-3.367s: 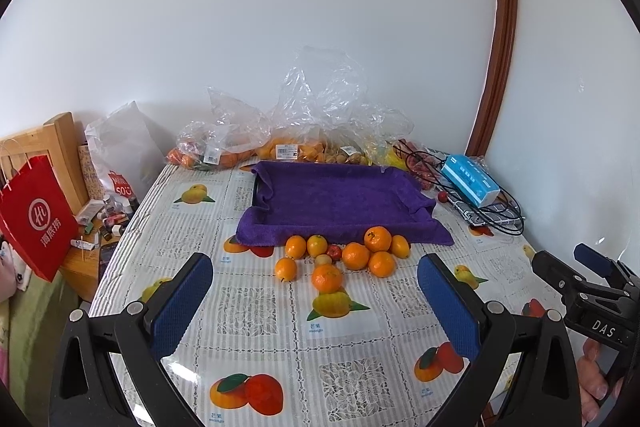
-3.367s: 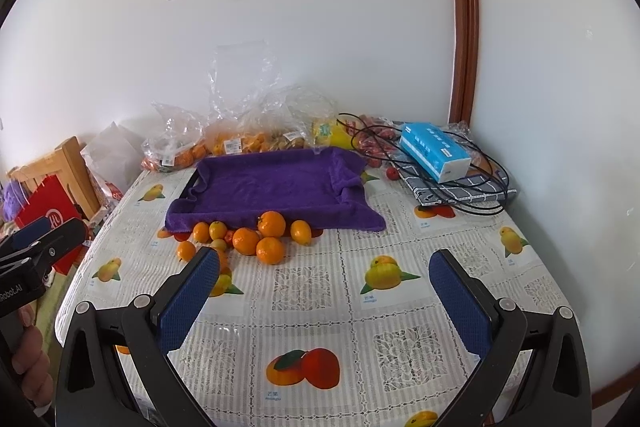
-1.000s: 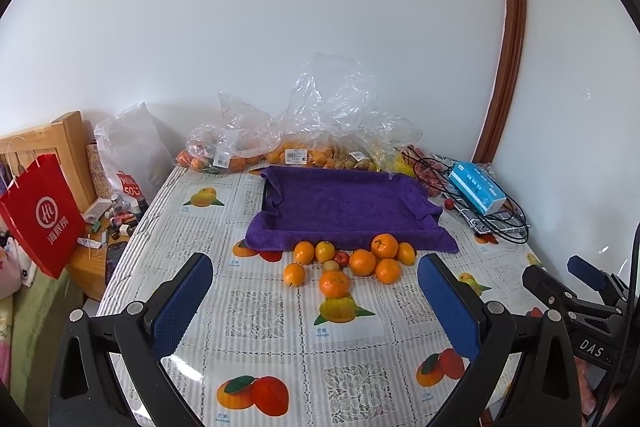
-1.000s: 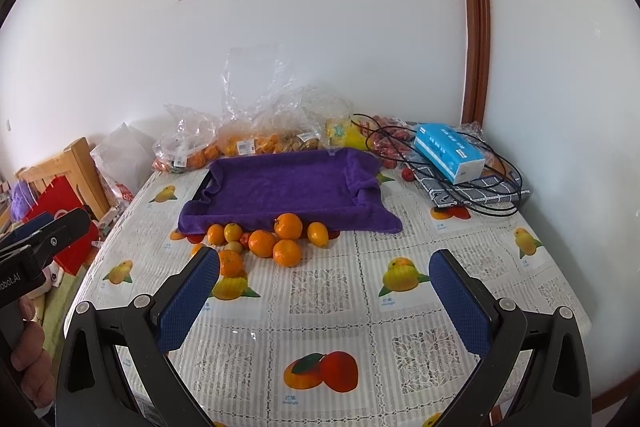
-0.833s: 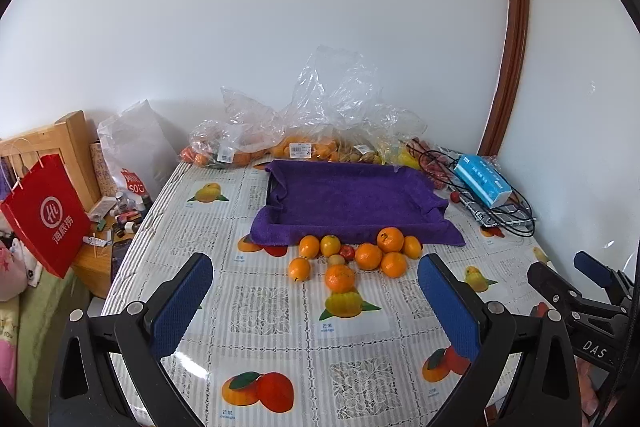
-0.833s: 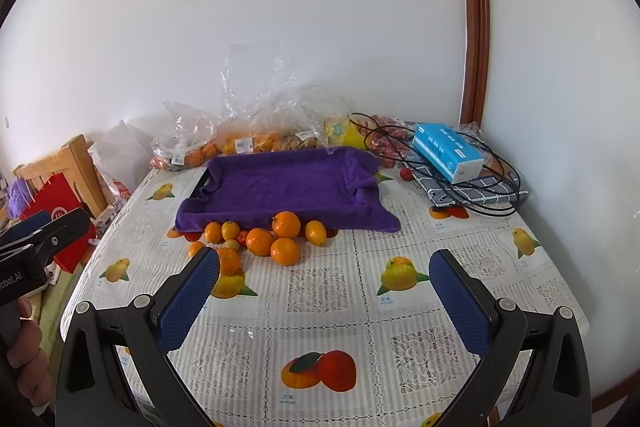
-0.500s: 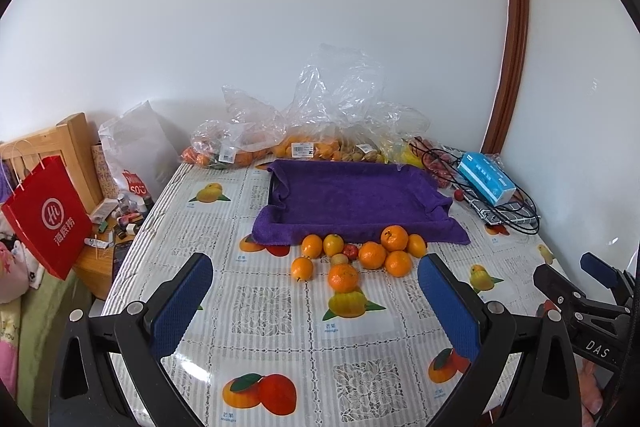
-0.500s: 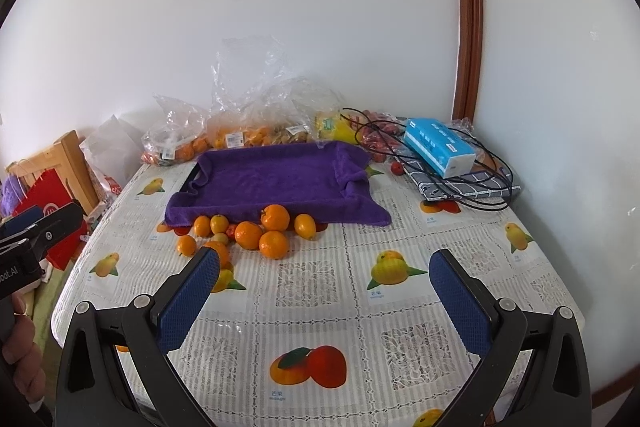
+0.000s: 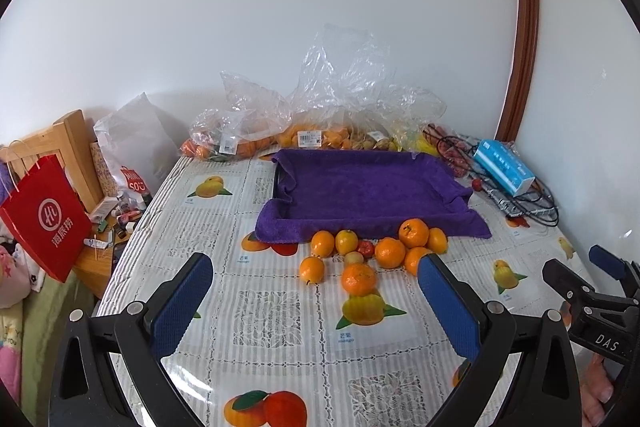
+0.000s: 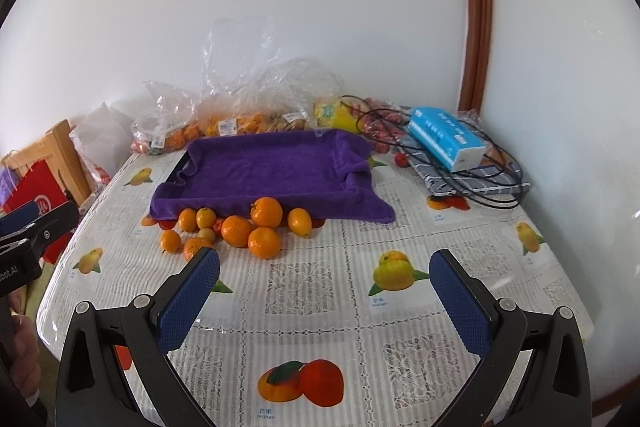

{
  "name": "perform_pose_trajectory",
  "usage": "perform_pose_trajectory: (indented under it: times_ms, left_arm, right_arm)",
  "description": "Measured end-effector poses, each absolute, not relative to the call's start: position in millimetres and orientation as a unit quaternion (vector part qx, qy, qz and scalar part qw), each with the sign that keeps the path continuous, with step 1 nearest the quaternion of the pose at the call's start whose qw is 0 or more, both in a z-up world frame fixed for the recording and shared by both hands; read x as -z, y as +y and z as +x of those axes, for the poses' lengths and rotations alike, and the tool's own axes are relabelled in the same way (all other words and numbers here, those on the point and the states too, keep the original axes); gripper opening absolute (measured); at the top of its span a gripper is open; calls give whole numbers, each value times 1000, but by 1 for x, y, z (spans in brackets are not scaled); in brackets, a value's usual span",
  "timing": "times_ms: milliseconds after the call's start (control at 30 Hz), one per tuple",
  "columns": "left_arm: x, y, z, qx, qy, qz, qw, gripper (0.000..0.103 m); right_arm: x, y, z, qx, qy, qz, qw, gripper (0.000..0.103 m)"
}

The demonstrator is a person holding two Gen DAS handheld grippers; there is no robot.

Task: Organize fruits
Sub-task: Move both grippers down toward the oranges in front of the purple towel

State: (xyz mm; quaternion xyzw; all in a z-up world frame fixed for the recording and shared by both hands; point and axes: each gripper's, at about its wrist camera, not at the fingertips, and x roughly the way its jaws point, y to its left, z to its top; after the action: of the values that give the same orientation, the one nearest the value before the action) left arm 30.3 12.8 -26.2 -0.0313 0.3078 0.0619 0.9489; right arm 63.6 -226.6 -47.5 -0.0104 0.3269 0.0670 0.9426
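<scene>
A tray lined with a purple towel [image 9: 360,187] [image 10: 272,167] sits mid-table with nothing in it. Several loose oranges [image 9: 390,253] [image 10: 264,241], smaller yellow citrus [image 9: 346,241] [image 10: 300,221] and a small red fruit [image 9: 365,248] lie in a cluster just in front of it. My left gripper [image 9: 316,291] is open and empty, above the near table short of the cluster. My right gripper [image 10: 326,285] is open and empty, to the right of the cluster. Each gripper shows at the edge of the other's view.
Clear plastic bags of fruit [image 9: 312,135] [image 10: 240,119] line the wall behind the tray. A blue tissue pack [image 9: 504,173] [image 10: 446,139] and black cables [image 10: 472,179] lie back right. A red shopping bag [image 9: 44,215] and wooden chair [image 9: 76,147] stand left of the table.
Both grippers have shifted slightly and dipped a little toward the table, so the fruit sits a bit closer. Both stay open. No fruit has moved.
</scene>
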Motion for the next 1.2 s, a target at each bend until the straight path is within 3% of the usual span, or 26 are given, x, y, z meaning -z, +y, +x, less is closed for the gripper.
perform_pose_trajectory:
  times_ms: [433, 500, 567, 767, 1067, 1200]
  left_arm:
    - [92, 30, 97, -59, 382, -32, 922, 103]
    - [104, 32, 105, -63, 391, -28, 918, 102]
    - [114, 37, 114, -61, 399, -30, 915, 102]
    - [130, 56, 133, -55, 405, -49, 911, 102]
    - [148, 71, 148, -34, 412, -74, 907, 101]
    - [157, 69, 154, -19, 426, -83, 901, 94]
  right_arm:
    - [96, -215, 126, -103, 358, -9, 928, 102]
    - [107, -209, 142, -100, 368, -16, 924, 97]
    - [117, -204, 157, -101, 378, -21, 920, 82]
    - [145, -192, 202, -127, 410, -22, 903, 60]
    - [178, -187, 237, -142, 441, -38, 885, 44]
    - [184, -187, 240, -137, 432, -46, 890, 33]
